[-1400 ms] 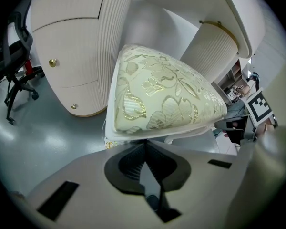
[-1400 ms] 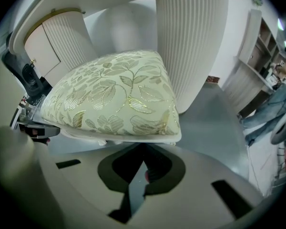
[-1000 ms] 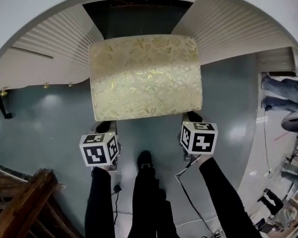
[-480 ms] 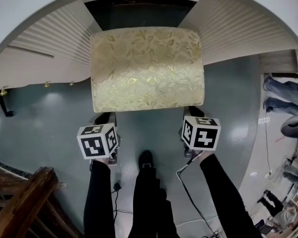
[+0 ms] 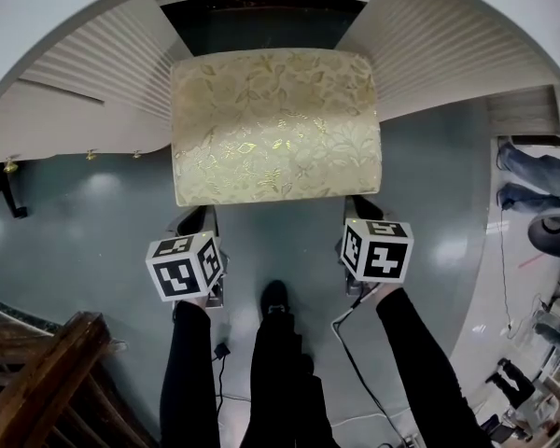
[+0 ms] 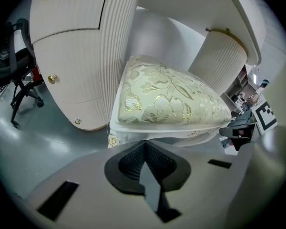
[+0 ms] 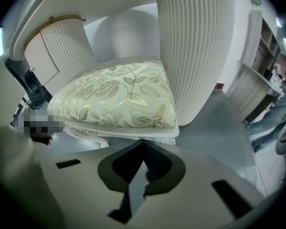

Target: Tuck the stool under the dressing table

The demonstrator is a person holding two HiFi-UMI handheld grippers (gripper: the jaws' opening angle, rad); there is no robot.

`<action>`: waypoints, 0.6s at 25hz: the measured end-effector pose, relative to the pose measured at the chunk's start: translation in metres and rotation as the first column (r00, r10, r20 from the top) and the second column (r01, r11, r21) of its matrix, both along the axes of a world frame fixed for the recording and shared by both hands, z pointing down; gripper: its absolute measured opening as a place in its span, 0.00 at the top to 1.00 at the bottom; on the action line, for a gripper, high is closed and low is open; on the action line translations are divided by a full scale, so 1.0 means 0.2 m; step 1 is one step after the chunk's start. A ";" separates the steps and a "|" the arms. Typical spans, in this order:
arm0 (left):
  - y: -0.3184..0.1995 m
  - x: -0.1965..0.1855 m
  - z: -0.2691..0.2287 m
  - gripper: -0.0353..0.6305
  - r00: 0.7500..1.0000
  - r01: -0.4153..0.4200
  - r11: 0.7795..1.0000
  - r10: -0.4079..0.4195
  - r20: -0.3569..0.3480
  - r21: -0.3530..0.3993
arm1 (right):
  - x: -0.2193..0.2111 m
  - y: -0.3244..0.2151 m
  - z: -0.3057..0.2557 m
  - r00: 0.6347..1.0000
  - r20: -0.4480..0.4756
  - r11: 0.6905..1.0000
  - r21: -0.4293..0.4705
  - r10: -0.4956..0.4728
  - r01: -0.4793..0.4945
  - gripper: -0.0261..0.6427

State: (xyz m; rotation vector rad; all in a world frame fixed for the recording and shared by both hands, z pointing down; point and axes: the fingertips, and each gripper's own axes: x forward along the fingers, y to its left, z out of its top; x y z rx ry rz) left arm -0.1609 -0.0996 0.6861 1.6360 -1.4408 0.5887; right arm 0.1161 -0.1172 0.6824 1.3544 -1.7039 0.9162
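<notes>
**Stool at the mouth of the table's gap, both tongs closed at its near edge**

The stool (image 5: 275, 124) stands on the grey floor (image 5: 93, 217) in front of the white dressing table (image 5: 84, 82). Its gold leaf-patterned cushion (image 6: 169, 99) faces up. The far edge of the seat lies between the table's two ribbed pedestals, the left pedestal (image 6: 115, 56) and the right pedestal (image 7: 195, 51). There it sits just at the opening of the dark gap under the tabletop. Most of the seat is on the near side of that gap, out over the open floor.

The left gripper (image 5: 198, 218) is at the near left corner of the seat. Its jaws are pressed together with nothing between them, and their tips are right up against the white frame under the cushion. The right gripper (image 5: 359, 207) is at the near right corner in the same way: jaws together, empty, tips at the underside of the seat frame. Each gripper view looks along the seat towards the gap, the left gripper (image 6: 144, 144) from the left and the right gripper (image 7: 143, 143) from the right.

Between the two black sleeves, a dark shoe (image 5: 273, 299) is planted on the floor near the stool. A cable (image 5: 355, 367) trails across the floor on the near right. Small gold knobs (image 5: 88, 155) dot the left drawer front of the table. A brown wooden piece of furniture (image 5: 47, 381) fills the near left corner.
</notes>
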 end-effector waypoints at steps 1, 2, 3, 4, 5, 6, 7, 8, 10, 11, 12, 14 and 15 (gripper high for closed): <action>0.01 0.00 0.00 0.94 1.000 0.001 1.000 -0.001 0.003 0.004 | 0.00 0.01 0.00 1.000 0.009 1.000 0.003 0.004 -0.004 0.95; 0.02 0.00 -0.01 0.94 1.000 0.001 1.000 -0.001 0.005 0.009 | 0.00 0.02 -0.01 1.000 0.016 1.000 0.006 0.007 -0.007 0.95; 0.03 0.00 -0.01 0.94 1.000 0.002 1.000 -0.002 0.007 0.013 | 0.00 0.03 -0.01 1.000 0.022 1.000 0.009 0.008 -0.008 0.95; 0.05 0.00 -0.02 0.94 1.000 0.003 1.000 -0.003 0.008 0.016 | -0.01 0.04 -0.02 1.000 0.026 1.000 0.013 0.008 -0.008 0.95; 0.06 0.00 -0.02 0.94 1.000 0.004 1.000 -0.004 0.008 0.018 | -0.01 0.05 -0.02 1.000 0.029 1.000 0.016 0.007 -0.007 0.95; 0.08 0.01 -0.02 0.94 1.000 0.004 1.000 -0.005 0.008 0.019 | -0.01 0.06 -0.02 0.999 0.032 1.000 0.018 0.007 -0.007 0.95; 0.09 0.01 -0.02 0.94 1.000 0.006 1.000 -0.006 0.007 0.021 | -0.02 0.08 -0.03 0.999 0.035 1.000 0.020 0.007 -0.008 0.95; 0.11 0.01 -0.02 0.94 1.000 0.007 1.000 -0.007 0.007 0.022 | -0.02 0.09 -0.03 0.999 0.038 1.000 0.022 0.009 -0.010 0.95; 0.14 0.02 -0.03 0.94 1.000 0.008 1.000 -0.008 0.004 0.024 | -0.03 0.12 -0.04 0.999 0.049 1.000 0.024 0.015 -0.016 0.95; 0.15 0.03 -0.03 0.94 1.000 0.006 1.000 -0.006 0.003 0.024 | -0.03 0.14 -0.04 0.998 0.057 0.999 0.026 0.019 -0.021 0.95; 0.17 0.04 -0.03 0.94 1.000 0.003 1.000 -0.003 0.001 0.024 | -0.03 0.15 -0.04 0.997 0.067 0.999 0.028 0.025 -0.027 0.95; 0.20 0.05 -0.04 0.94 1.000 -0.005 1.000 0.005 -0.002 0.024 | -0.04 0.18 -0.05 0.995 0.092 0.999 0.031 0.037 -0.040 0.95; 0.21 0.06 -0.04 0.94 1.000 -0.009 1.000 0.009 -0.003 0.025 | -0.05 0.20 -0.05 0.994 0.104 0.998 0.031 0.042 -0.046 0.95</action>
